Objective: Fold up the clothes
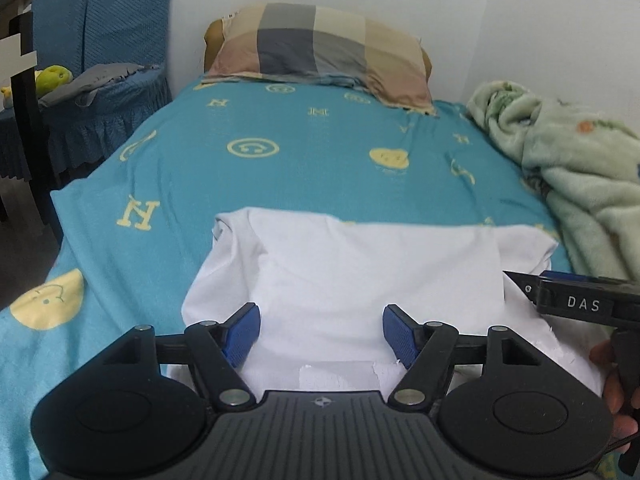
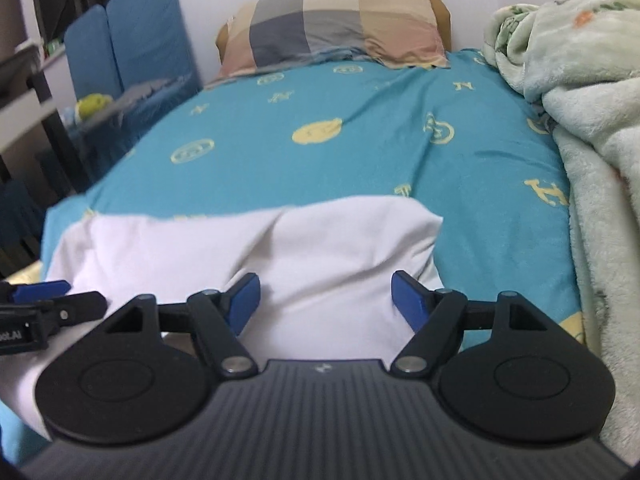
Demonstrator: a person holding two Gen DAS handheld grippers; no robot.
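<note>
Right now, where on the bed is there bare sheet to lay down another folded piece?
The widest free patch is the teal sheet between the white garment and the checked pillow. A narrower strip runs along the sheet's left side, toward the blue chair. The right side is crowded by the heaped green blanket.

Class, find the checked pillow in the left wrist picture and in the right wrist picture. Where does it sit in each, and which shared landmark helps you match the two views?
Left wrist view: checked pillow at top centre, against the wall.
Right wrist view: checked pillow at top centre, slightly right.
Shared landmark: the white garment on the teal bedsheet.
</note>
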